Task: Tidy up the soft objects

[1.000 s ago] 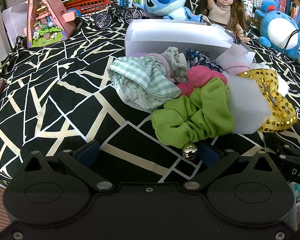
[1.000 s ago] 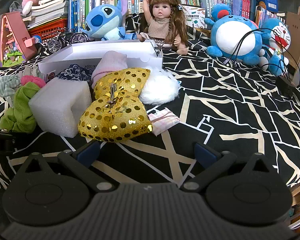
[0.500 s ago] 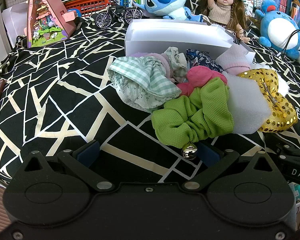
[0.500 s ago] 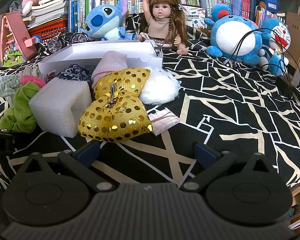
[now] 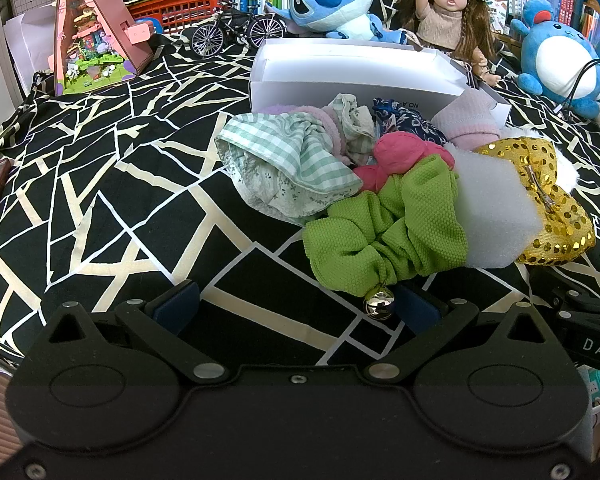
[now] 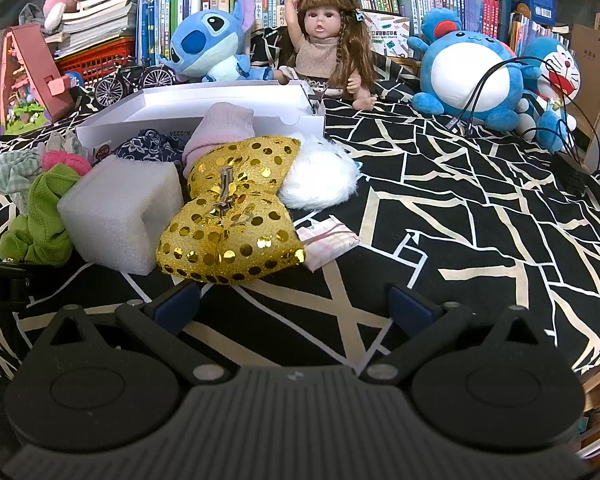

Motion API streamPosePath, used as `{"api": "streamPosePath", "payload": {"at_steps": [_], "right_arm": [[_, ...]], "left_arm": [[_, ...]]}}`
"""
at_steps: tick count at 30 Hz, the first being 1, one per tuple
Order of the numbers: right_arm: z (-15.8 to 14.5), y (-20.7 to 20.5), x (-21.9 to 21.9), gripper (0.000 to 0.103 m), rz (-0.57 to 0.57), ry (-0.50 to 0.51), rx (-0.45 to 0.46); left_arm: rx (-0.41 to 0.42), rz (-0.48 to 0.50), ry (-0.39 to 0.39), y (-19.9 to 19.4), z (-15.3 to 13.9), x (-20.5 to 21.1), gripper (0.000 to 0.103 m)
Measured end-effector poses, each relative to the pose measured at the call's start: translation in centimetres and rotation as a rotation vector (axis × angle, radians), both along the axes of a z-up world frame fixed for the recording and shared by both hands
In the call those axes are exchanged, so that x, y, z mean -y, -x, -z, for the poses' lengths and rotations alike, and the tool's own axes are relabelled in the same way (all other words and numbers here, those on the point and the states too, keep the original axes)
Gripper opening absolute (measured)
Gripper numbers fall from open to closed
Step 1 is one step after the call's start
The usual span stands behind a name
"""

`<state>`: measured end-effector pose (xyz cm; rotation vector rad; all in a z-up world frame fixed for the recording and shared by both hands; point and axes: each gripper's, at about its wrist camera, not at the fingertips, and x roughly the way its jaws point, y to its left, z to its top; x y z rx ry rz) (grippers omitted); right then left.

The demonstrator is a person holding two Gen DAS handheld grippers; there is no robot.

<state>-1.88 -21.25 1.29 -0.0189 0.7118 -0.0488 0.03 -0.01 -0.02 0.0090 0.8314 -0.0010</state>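
Observation:
A heap of soft things lies on the black patterned cloth in front of a white box [image 5: 356, 76] [image 6: 220, 106]. In it are a green scrunchie with a small bell [image 5: 384, 236] [image 6: 40, 220], a white foam block [image 5: 492, 208] [image 6: 120, 212], a gold sequin bow [image 5: 548, 196] [image 6: 232, 216], a green checked scrunchie [image 5: 284, 168], a pink scrunchie [image 5: 396, 156], a white fluffy ball [image 6: 320, 176] and a pale pink sock [image 6: 220, 128]. My left gripper [image 5: 296, 308] stands open just short of the green scrunchie. My right gripper [image 6: 292, 304] stands open just short of the gold bow.
Behind the box sit a blue plush [image 5: 332, 0], a doll [image 6: 324, 52], round blue plush toys [image 6: 468, 76], a model bicycle [image 5: 236, 34] and a pink toy house [image 5: 92, 36]. Black cables [image 6: 500, 92] trail at the right. Bookshelves line the back.

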Motion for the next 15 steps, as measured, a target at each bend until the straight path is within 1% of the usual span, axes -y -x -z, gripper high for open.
{"api": "streamPosePath", "payload": {"at_steps": [15], "right_arm": [[0.06, 0.06, 0.02, 0.103, 0.0, 0.0, 0.003]], "left_arm": [[0.001, 0.0, 0.0, 0.0, 0.0, 0.0, 0.103]]}}
